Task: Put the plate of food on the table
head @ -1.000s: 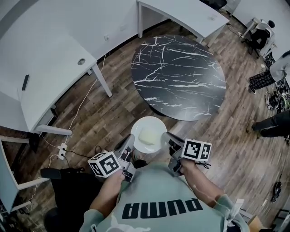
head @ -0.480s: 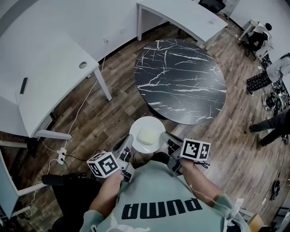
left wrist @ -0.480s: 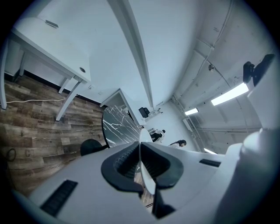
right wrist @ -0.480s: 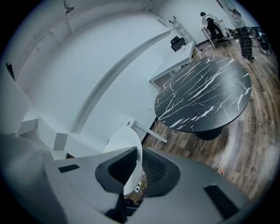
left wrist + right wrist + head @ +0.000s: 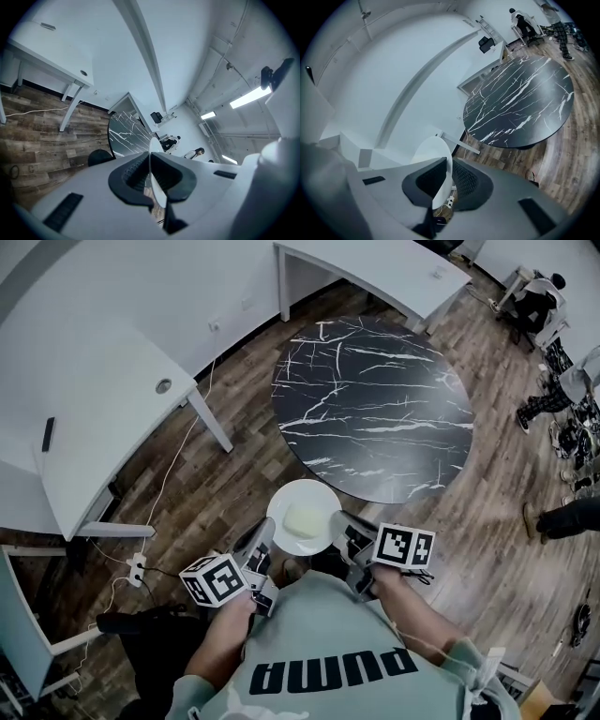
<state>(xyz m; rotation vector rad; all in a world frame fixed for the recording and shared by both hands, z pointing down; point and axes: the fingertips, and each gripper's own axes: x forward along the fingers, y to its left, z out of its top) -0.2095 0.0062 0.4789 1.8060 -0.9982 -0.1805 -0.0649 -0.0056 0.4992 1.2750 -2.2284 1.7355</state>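
Note:
A white plate (image 5: 281, 509) carrying a pale yellow piece of food (image 5: 305, 520) is held in the air in front of the person's chest. My left gripper (image 5: 266, 538) is shut on its left rim and my right gripper (image 5: 343, 527) on its right rim. The round black marble table (image 5: 375, 399) lies just beyond, its near edge level with the plate's far rim. In the left gripper view the plate (image 5: 151, 152) shows edge-on between the jaws of the left gripper (image 5: 151, 177). In the right gripper view the plate (image 5: 433, 159) is clamped in the right gripper (image 5: 446, 183), with the table (image 5: 520, 103) ahead.
White desks stand at the left (image 5: 84, 418) and at the back (image 5: 375, 268). A power strip (image 5: 137, 569) and cables lie on the wooden floor at the left. People (image 5: 539, 296) stand and sit at the far right.
Both grippers keep their hold on the plate. The table's near edge has drawn slightly closer to the plate, and the people at the right have shifted.

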